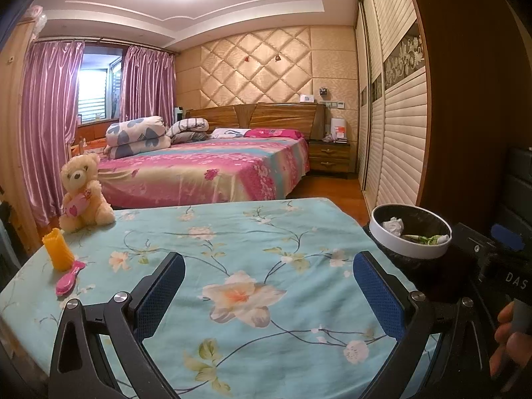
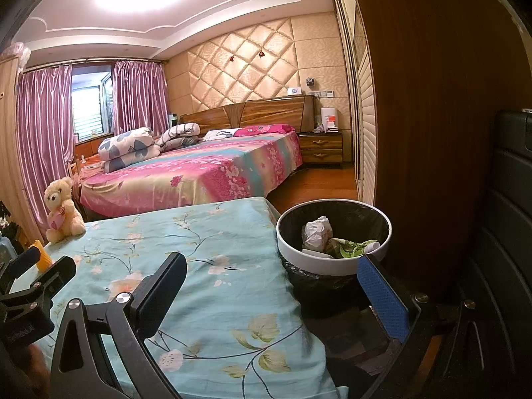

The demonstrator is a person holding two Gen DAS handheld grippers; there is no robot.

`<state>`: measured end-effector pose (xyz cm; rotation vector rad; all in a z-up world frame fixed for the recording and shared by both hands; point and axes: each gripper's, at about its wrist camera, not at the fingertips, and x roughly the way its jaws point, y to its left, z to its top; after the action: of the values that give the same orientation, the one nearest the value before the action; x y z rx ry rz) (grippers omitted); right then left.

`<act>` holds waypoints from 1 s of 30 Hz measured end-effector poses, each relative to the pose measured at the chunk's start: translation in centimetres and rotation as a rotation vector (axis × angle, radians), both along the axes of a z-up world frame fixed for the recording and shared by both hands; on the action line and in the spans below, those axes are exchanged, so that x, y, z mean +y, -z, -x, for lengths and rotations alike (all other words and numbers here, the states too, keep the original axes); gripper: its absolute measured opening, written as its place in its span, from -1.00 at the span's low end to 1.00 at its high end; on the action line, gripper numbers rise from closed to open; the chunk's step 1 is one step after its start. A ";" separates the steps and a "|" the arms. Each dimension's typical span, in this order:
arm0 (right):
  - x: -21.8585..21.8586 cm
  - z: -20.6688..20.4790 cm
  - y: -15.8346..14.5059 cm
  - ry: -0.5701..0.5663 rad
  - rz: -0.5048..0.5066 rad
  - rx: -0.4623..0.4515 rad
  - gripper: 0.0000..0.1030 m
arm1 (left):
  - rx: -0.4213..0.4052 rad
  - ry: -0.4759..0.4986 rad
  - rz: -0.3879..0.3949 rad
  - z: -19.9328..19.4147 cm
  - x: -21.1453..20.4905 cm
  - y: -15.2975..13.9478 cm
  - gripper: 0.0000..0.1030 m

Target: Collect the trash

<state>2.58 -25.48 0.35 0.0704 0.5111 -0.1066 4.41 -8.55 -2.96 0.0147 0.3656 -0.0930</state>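
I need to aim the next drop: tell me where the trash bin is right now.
The trash bin stands on the floor just off the table's right edge, in front of the wardrobe. In the right wrist view it sits centre-right, behind the right gripper's blue finger.

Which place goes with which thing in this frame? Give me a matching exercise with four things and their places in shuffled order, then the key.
Things:
1. teddy bear
2. crumpled white paper
3. pink hairbrush
4. folded quilt

Places:
A. lying flat on the floral cloth, just in front of the orange cup
B. on the bed, near the curtains
C. sitting upright at the far left corner of the table
D. inside the white-rimmed trash bin

Pairs: 1-C, 2-D, 3-A, 4-B
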 end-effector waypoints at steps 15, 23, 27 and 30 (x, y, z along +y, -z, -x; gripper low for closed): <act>0.4 0.0 -0.1 -0.005 0.001 0.001 1.00 | -0.010 0.005 -0.011 0.2 0.1 0.2 0.99; 0.5 0.0 -0.1 -0.006 0.000 0.002 1.00 | -0.008 0.008 -0.011 0.1 0.1 0.2 0.99; 0.6 0.0 -0.1 -0.007 0.000 0.002 1.00 | -0.007 0.008 -0.010 0.2 0.2 0.2 0.99; 0.6 0.0 -0.1 -0.006 -0.001 0.001 1.00 | -0.007 0.007 -0.012 0.1 0.1 0.2 0.99</act>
<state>2.56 -24.87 0.46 0.0693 0.5123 -0.1001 4.26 -8.42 -3.18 0.0283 0.3589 -0.0981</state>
